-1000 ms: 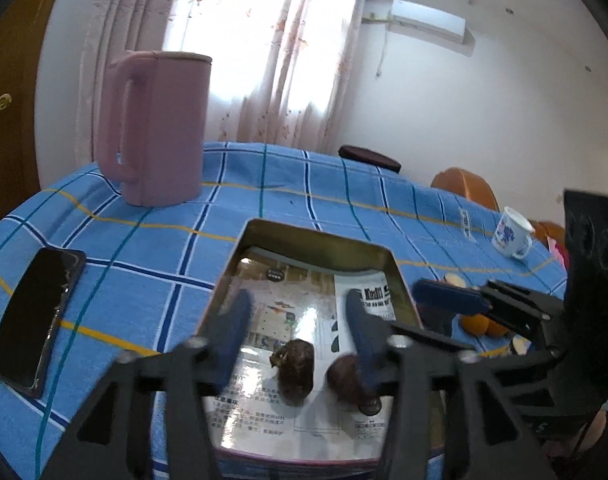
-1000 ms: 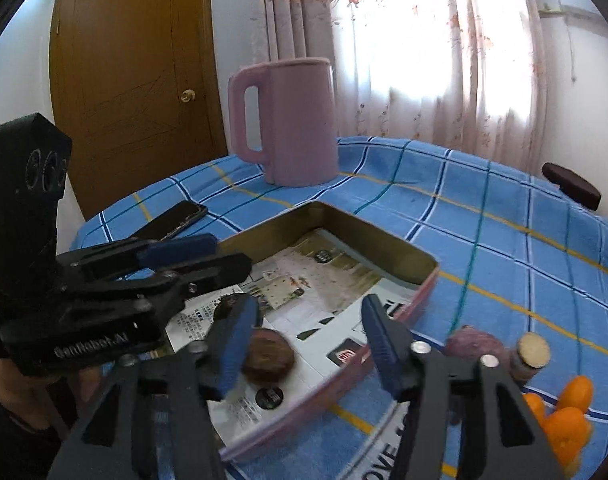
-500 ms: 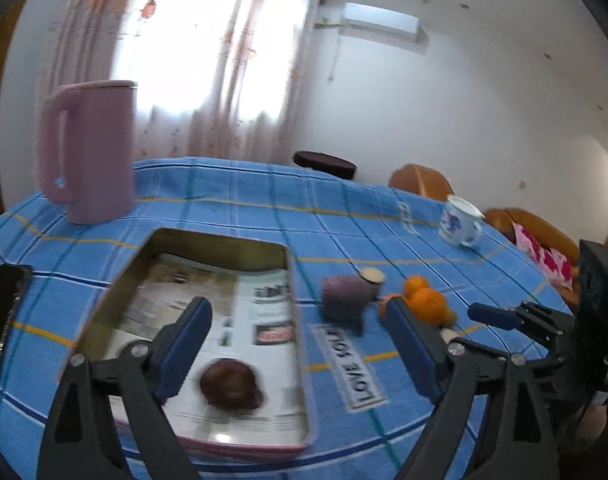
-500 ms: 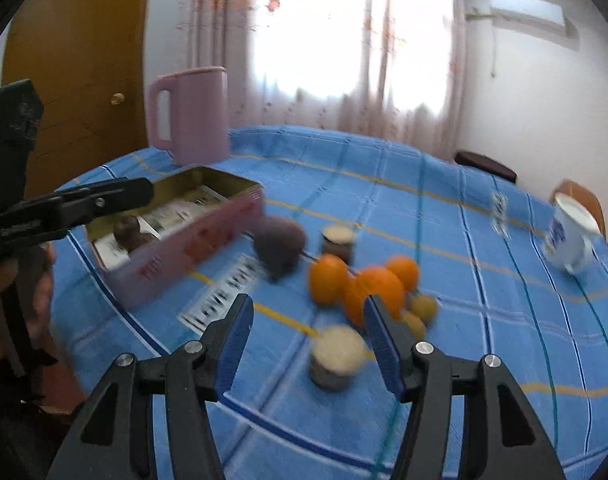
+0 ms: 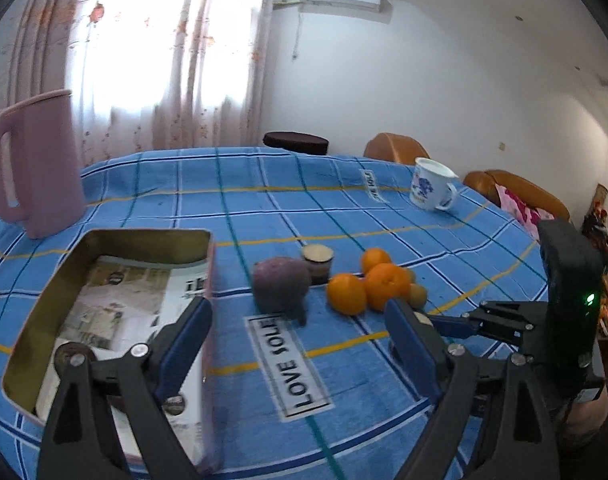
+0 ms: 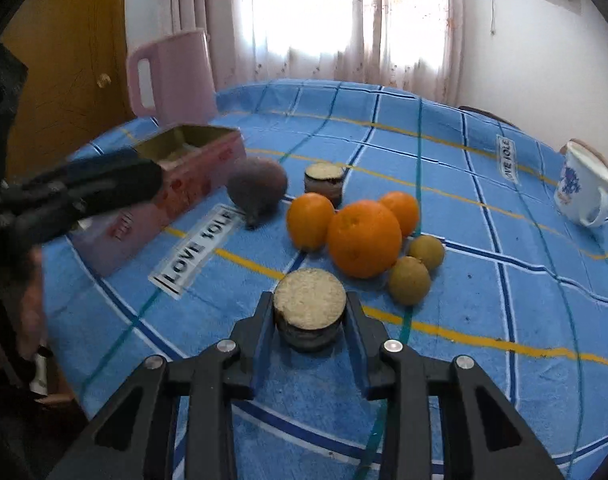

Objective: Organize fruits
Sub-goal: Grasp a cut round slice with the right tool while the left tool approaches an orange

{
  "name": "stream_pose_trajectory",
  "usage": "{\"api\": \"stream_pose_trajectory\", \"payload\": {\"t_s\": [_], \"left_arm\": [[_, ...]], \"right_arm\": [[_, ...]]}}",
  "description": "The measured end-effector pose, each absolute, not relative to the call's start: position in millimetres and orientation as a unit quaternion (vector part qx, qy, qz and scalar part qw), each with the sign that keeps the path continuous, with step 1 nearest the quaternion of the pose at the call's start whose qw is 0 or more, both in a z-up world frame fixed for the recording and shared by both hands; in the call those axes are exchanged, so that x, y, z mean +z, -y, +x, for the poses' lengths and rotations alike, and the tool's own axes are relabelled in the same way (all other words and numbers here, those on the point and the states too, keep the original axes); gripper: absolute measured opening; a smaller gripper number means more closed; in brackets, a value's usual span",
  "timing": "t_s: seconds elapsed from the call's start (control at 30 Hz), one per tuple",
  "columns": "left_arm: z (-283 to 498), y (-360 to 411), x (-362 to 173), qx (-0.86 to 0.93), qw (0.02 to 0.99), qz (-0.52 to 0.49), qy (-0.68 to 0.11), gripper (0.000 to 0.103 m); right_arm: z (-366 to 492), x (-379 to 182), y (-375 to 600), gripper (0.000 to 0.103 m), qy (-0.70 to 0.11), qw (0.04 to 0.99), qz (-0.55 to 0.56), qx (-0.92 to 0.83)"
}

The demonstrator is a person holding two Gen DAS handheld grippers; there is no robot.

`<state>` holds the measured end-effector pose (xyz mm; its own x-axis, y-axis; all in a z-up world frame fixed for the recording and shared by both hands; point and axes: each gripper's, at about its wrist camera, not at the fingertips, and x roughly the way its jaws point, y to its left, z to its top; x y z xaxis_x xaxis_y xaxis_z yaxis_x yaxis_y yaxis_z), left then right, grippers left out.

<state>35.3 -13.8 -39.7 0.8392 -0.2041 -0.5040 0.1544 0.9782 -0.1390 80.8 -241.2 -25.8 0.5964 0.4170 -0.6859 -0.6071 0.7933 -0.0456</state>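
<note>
**Right gripper closing on a cut piece; most fruit still outside the tin**

My right gripper [image 6: 309, 322] has just been closing; its pads now flank and appear to press the near cut piece [image 6: 309, 307]. My left gripper [image 5: 298, 332] stands wide and empty beside the tin [image 5: 104, 236]. Taking the tin as landmark: one dark fruit [image 5: 70, 354] lies inside, partly hidden. Just beside its wall sits the purple fruit [image 6: 258, 187], then a second cut piece [image 6: 324, 178]; farther off, three oranges [image 6: 364, 238] and two small brownish fruits [image 6: 409, 280]. I judge the sorting barely begun.
</note>
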Motion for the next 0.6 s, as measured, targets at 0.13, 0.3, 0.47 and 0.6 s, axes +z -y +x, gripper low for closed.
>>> {"api": "stream_pose_trajectory", "payload": {"t_s": [0.13,0.3,0.47,0.6], "left_arm": [[45,34,-38,-0.108,0.956,-0.031,-0.270,0.091],[66,63,-39,-0.131,0.950,-0.012,-0.284,0.090],[89,90,-47,-0.154,0.938,0.010,-0.310,0.078],[104,107,-56,-0.167,0.926,0.025,-0.338,0.063]], "right_arm": [[83,-9,264,0.035,-0.310,0.907,-0.106,0.263],[99,2,294,0.035,-0.296,0.930,-0.090,0.199],[113,-2,312,0.035,-0.309,0.932,-0.073,0.175],[111,-2,318,0.035,-0.311,0.931,-0.066,0.180]]}}
